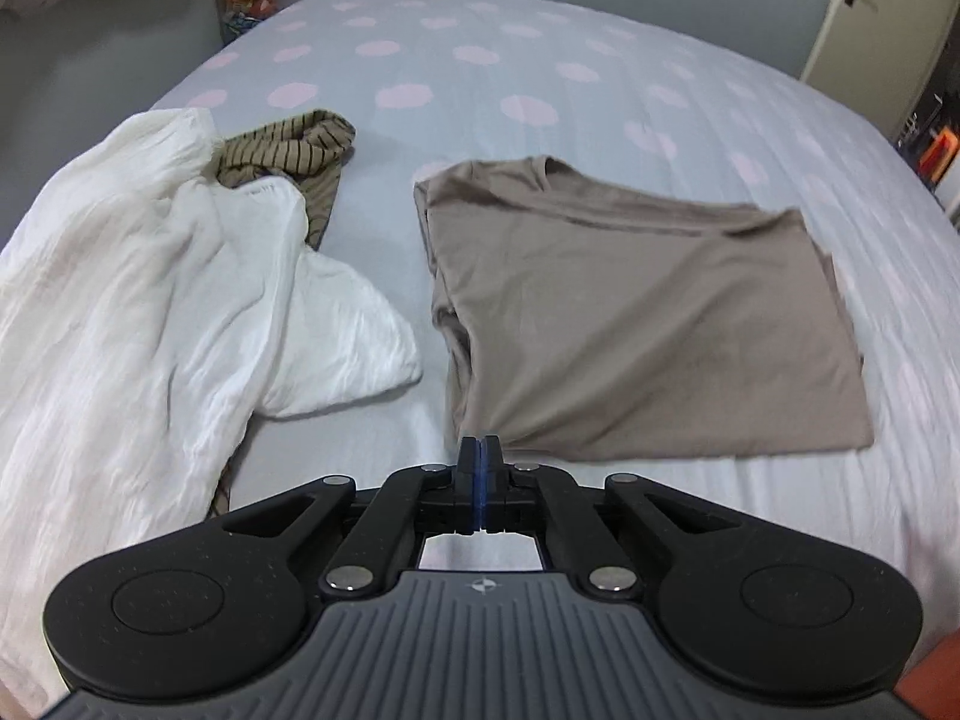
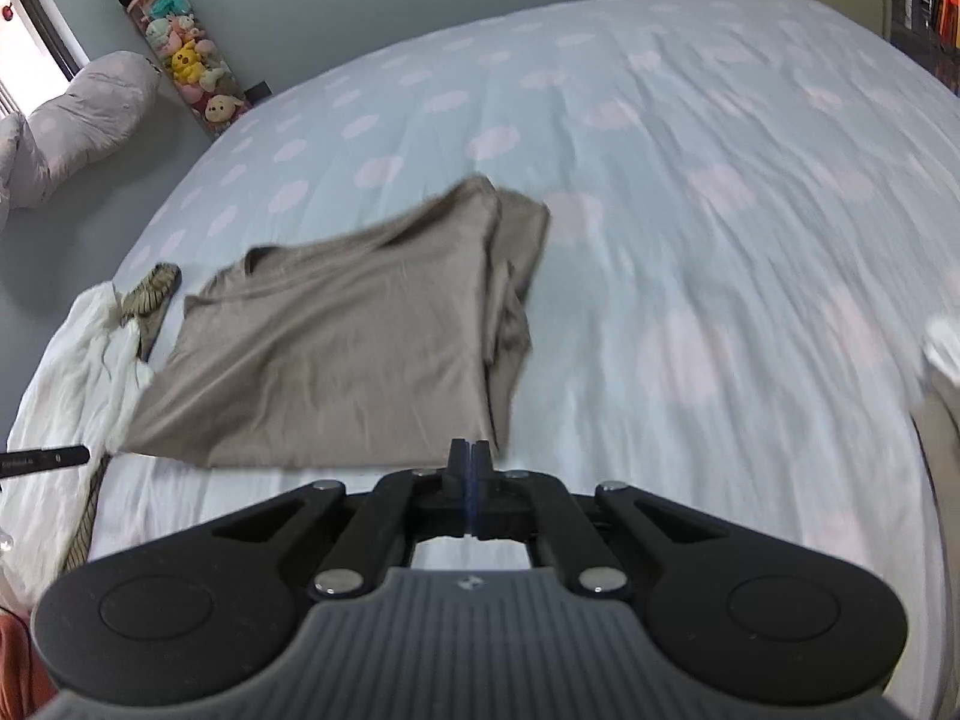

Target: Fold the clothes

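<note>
Left gripper pressed together, empty, at the near-left corner of the taupe T-shirt. Right gripper likewise closed, nothing pinched, at the shirt's near-right corner. Shirt soft jersey, partly folded, flat mid-bed on the blue sheet with pink dots. Seen clearly only from the left wrist: crinkled white garment overlapping striped olive top. Only from the right: tall clear tube of plush toys, panda on top.

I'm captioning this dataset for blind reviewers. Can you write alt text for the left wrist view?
A partly folded taupe T-shirt lies flat on a pale blue bedsheet with pink spots, just beyond the shut left claw. To its left sits a crumpled white garment over a brown striped garment.
</note>
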A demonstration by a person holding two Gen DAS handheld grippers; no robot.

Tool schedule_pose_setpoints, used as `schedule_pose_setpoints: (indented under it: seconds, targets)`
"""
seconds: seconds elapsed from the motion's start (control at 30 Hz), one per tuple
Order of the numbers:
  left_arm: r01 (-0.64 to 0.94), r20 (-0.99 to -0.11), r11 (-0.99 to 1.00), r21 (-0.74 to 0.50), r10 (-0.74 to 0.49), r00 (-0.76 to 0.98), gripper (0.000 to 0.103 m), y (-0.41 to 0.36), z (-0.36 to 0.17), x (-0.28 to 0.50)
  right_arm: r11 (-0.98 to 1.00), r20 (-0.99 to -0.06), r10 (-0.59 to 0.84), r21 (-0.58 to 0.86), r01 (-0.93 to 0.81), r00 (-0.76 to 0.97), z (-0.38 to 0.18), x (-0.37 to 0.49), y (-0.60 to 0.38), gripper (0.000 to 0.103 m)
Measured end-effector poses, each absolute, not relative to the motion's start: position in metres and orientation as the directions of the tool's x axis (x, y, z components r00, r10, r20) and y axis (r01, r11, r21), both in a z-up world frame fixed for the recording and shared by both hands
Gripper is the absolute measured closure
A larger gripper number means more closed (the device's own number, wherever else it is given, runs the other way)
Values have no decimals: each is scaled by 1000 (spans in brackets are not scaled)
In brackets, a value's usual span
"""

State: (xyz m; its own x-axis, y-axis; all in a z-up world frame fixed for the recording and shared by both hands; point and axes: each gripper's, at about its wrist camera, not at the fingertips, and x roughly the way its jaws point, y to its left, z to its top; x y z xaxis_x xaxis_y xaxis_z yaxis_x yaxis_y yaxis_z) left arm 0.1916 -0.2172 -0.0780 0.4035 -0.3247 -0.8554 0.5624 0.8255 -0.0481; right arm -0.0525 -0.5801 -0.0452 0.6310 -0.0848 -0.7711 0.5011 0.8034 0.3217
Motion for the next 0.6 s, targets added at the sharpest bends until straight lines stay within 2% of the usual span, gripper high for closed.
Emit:
schedule_pose_setpoints:
  seconds: [0.1,0.27,0.37,0.43,0.5,0.6]
  targets:
    - [561,-859,827,-48,-321,400,103,-211,-81,195,793,-777,-55,347,501,627,-57,-62,-574,103]
    - [558,-858,822,-117,-366,360,103,-199,-84,204,776,-766,-17,395,492,643,-71,-66,-564,96]
    - [549,-867,823,-149,-375,327,94,-200,-94,210,763,-763,-2,416,494,646,-79,-59,-563,86]
    - [541,-873,824,-169,-380,306,90,-202,-101,215,753,-760,10,433,496,649,-86,-53,-564,77]
    - [533,-879,825,-189,-384,284,85,-203,-109,219,740,-758,27,453,497,651,-93,-45,-565,76]
    - [531,-880,820,-212,-397,262,74,-208,-119,225,723,-757,37,471,506,652,-104,-32,-570,67]
